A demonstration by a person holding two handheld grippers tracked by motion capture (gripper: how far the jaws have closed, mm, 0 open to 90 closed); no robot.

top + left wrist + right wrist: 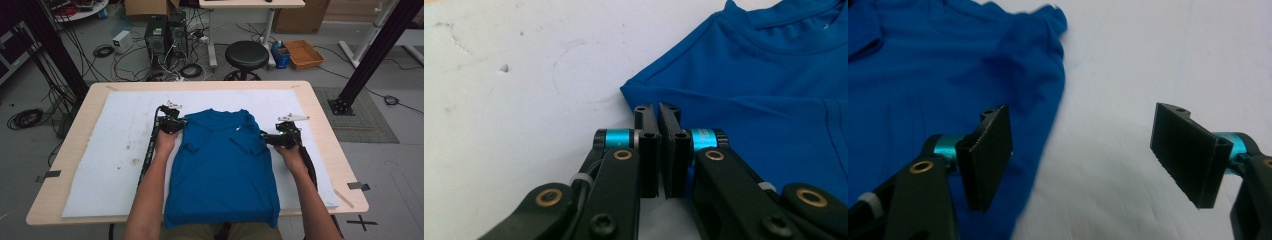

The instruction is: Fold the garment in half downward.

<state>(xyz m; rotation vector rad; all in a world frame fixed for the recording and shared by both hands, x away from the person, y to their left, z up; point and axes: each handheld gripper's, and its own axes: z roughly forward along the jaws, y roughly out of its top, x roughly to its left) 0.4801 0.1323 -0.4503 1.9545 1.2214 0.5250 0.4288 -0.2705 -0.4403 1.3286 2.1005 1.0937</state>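
Blue T-shirt lies flat on white mat in high view, between left gripper and right gripper.
Left gripper view: jaws pressed together, nothing visibly pinched, shirt corner just ahead.
Right gripper view: jaws spread wide, straddling shirt edge.

One blue shirt, two grippers, one white mat, one stool.

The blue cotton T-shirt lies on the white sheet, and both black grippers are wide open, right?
Not quite. The blue cotton T-shirt does lie on the white sheet, but only the right gripper is wide open. The left gripper view shows the left gripper with its jaws shut together at the shirt's edge.
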